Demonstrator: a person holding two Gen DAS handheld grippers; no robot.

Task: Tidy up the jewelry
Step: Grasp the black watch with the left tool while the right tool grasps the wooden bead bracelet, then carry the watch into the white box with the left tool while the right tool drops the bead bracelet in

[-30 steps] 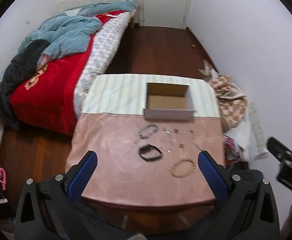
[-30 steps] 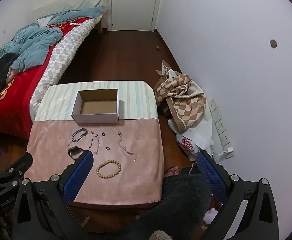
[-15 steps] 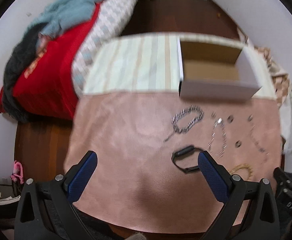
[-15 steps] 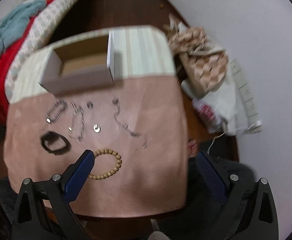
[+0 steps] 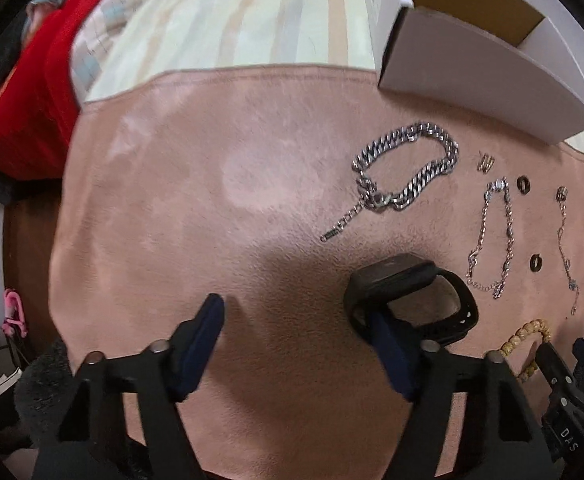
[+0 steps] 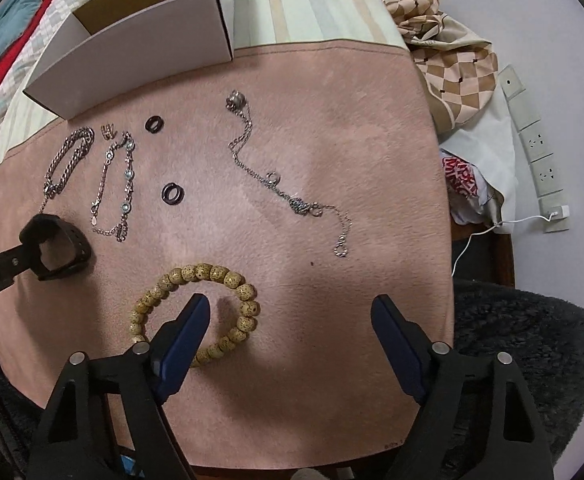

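Jewelry lies on a pink cloth (image 5: 196,208). My left gripper (image 5: 295,320) is open, low over the cloth; its right finger (image 5: 387,340) pokes inside the loop of a black watch band (image 5: 415,280). A silver chain bracelet (image 5: 405,172) lies beyond it. My right gripper (image 6: 288,320) is open; its left finger (image 6: 184,328) rests inside a wooden bead bracelet (image 6: 208,276). A thin bracelet (image 6: 116,184), two dark rings (image 6: 173,193), a small ring (image 6: 108,131) and a long chain (image 6: 288,196) lie around. An open white box (image 6: 140,44) stands at the back.
A striped cloth (image 5: 252,20) covers the table's far half. A bed with a red blanket (image 5: 24,104) is at the left. A checked fabric heap (image 6: 447,56) and wall sockets (image 6: 535,148) are at the right. A dark fuzzy seat (image 6: 519,344) is at the near edge.
Both grippers have dropped low and forward over the cloth. The left finger has gone into the watch band's loop, and the right finger into the bead bracelet's loop.
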